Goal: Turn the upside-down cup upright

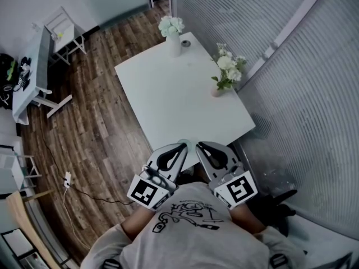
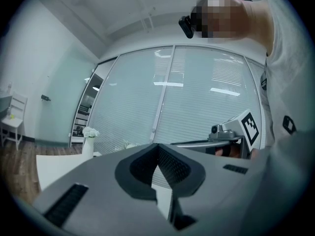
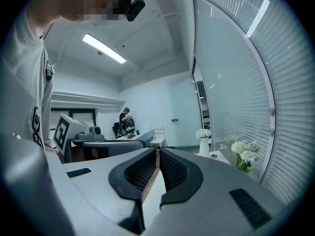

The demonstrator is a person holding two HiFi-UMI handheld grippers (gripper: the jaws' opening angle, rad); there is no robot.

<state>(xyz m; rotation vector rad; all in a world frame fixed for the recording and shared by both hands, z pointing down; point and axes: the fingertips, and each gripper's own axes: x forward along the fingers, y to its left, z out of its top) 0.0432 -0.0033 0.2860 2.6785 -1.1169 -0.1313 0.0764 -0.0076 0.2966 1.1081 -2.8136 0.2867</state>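
A small grey cup-like thing point(image 1: 185, 42) stands at the far end of the white table point(image 1: 168, 105), beside a white vase; in the right gripper view it is a small dark shape point(image 3: 212, 156), too small to tell which way up. My left gripper point(image 1: 182, 145) and right gripper point(image 1: 199, 145) are side by side at the table's near edge, far from the cup. Both are shut with nothing between the jaws, as the left gripper view point(image 2: 158, 147) and the right gripper view point(image 3: 157, 151) show. Each view also catches the other gripper's marker cube.
A white vase of flowers point(image 1: 173, 37) stands at the table's far end, and a second bunch of flowers point(image 1: 227, 72) stands at its right edge. A glass wall with blinds point(image 1: 303, 94) runs along the right. Wooden floor, a white desk point(image 1: 33, 77) and a floor cable point(image 1: 78, 189) lie left.
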